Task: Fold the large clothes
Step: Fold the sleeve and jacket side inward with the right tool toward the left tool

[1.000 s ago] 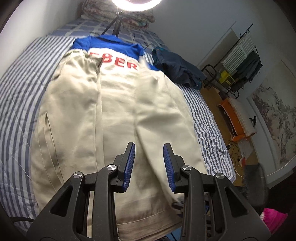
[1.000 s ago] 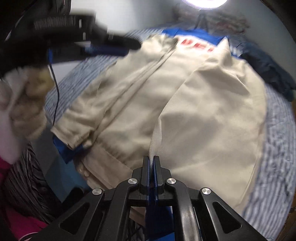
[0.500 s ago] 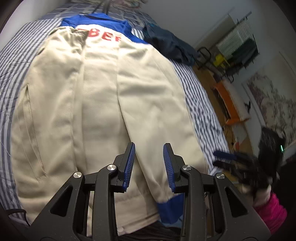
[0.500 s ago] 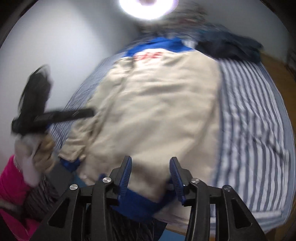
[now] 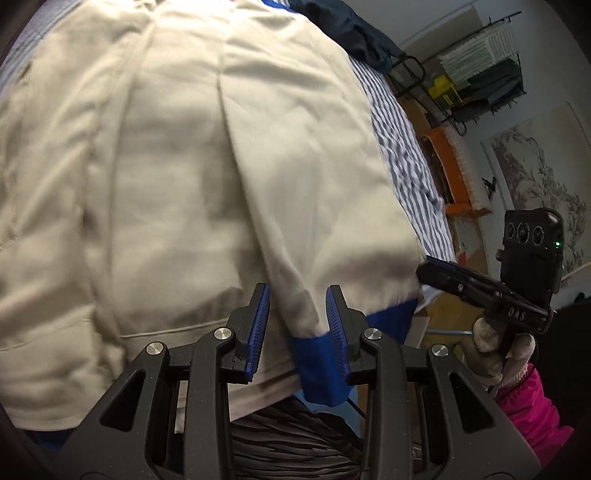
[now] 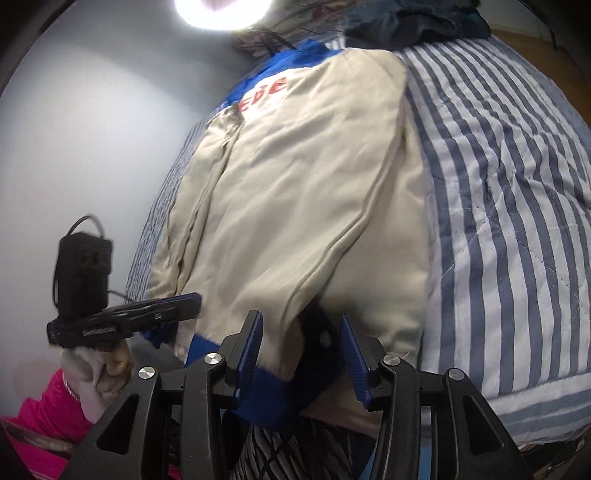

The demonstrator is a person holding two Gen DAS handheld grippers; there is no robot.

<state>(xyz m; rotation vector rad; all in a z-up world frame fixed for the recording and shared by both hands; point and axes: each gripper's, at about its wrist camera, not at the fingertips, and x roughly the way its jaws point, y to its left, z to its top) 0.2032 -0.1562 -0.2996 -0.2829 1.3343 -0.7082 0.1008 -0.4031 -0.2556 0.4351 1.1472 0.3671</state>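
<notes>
A large beige jacket (image 5: pixel 177 155) with blue collar, blue cuffs and red letters lies spread on the striped bed, sleeves folded in; it also shows in the right wrist view (image 6: pixel 295 177). My left gripper (image 5: pixel 297 332) is open at the jacket's near hem, its jaws on either side of a blue cuff (image 5: pixel 317 365). My right gripper (image 6: pixel 301 354) is open at the near right corner of the jacket, over a blue cuff (image 6: pixel 269 391). Each gripper appears in the other's view: the right gripper (image 5: pixel 480 291) in the left wrist view, the left gripper (image 6: pixel 133 317) in the right wrist view.
The bed has a blue-and-white striped quilt (image 6: pixel 498 192). Dark navy clothes (image 5: pixel 351 33) lie at the far end of the bed. A clothes rack (image 5: pixel 480 70) and an orange object (image 5: pixel 447 162) stand on the floor to the right. A ring light (image 6: pixel 221 11) glares by the wall.
Both grippers have dropped down and in to the jacket's near hem. The right gripper was shut a second ago and is open now. The left stayed open.
</notes>
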